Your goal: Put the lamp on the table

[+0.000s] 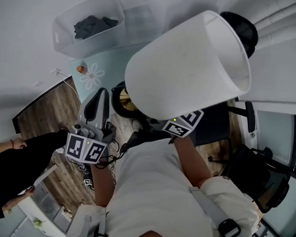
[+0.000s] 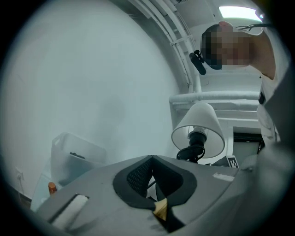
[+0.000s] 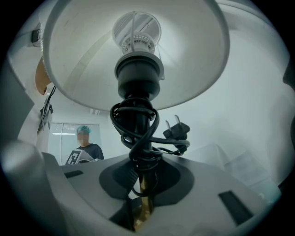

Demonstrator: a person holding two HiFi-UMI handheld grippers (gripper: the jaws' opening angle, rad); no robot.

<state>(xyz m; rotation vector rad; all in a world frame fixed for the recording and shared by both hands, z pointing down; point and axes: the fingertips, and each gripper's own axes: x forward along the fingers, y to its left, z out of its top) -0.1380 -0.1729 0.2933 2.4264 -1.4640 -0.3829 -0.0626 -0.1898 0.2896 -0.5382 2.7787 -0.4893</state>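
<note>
– Close in at the person's chest, what do the two grippers have?
– The right gripper [image 3: 142,186] has its fingers clamped on the brass stem [image 3: 143,207] of the white-shaded lamp [image 1: 184,64]. The lamp hangs in the air and rests on no surface. Its black cord [image 3: 138,133] is wound round the stem. The left gripper [image 2: 152,170] is near it, fingers [image 2: 138,177] drawn together on nothing.
– And below?
– Brown wood-plank floor [image 1: 46,113], then a pale blue surface with a white flower print [image 1: 110,60], with a small orange thing [image 1: 81,69] at its edge.
– Is that the desk?
– I cannot tell. Beyond it a clear plastic bin [image 1: 64,33] holding dark cloth [image 1: 93,25] stands by the white wall [image 2: 92,83]. Black office chairs [image 1: 263,184] are off to the right.
</note>
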